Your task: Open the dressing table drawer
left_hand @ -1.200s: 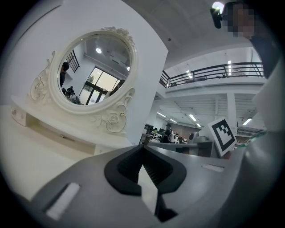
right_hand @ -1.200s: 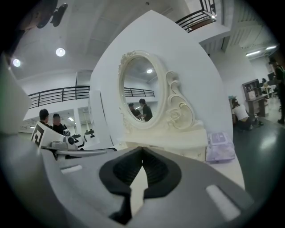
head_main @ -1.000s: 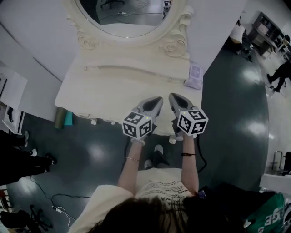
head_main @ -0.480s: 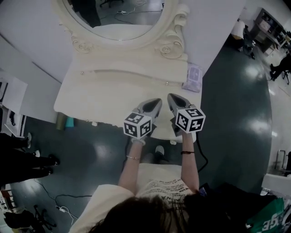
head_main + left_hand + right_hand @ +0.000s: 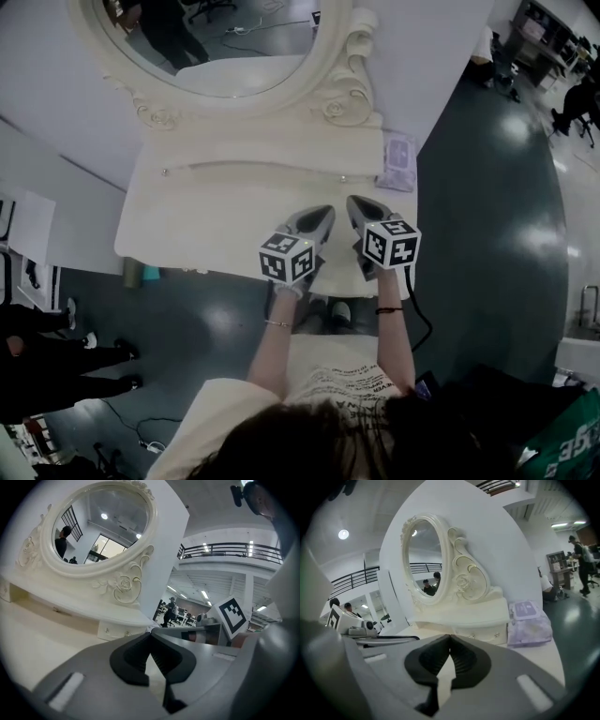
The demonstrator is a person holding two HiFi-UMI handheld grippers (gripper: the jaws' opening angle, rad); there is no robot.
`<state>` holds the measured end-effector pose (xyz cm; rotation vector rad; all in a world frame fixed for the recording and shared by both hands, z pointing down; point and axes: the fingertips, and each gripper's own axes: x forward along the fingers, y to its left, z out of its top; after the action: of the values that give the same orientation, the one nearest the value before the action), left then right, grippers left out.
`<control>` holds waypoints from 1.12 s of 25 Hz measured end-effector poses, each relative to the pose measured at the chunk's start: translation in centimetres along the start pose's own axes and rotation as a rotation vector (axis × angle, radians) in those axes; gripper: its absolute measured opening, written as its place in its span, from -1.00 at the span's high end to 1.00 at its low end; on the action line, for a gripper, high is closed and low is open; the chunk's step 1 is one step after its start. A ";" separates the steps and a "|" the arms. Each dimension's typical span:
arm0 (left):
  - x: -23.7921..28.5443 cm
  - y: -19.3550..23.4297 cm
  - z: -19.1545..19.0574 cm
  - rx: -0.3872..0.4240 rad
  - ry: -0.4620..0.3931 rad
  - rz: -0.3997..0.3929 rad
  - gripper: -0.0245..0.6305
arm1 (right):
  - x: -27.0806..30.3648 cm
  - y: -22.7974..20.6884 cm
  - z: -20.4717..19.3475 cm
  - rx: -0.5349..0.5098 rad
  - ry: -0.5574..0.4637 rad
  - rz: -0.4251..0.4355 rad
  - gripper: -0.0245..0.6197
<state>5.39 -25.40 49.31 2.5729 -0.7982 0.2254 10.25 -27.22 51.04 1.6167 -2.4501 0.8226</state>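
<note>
Surface: cream dressing tbl (image 5: 202, 225) | on it: mirror unit (image 5: 281, 141) at rear; purple wipes pk (image 5: 398, 161) rt-rear corner

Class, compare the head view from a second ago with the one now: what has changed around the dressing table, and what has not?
Both the left gripper and the right gripper have sunk slightly toward the tabletop, edging toward the rear shelf. Nothing was gripped or released. Both jaws stay shut and empty, and the wipes pack has not moved.

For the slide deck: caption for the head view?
Left tongs and right tongs, both shut, over the dressing table near its mirror.
</note>
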 end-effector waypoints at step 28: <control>1.9 6.1 0.0 -0.035 0.083 -0.100 0.93 | 5.9 -3.0 -1.3 0.084 0.045 -0.207 0.75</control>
<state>3.46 -30.91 52.03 2.5441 -0.6356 0.2825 10.04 -32.37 55.45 1.8209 -2.1983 0.9290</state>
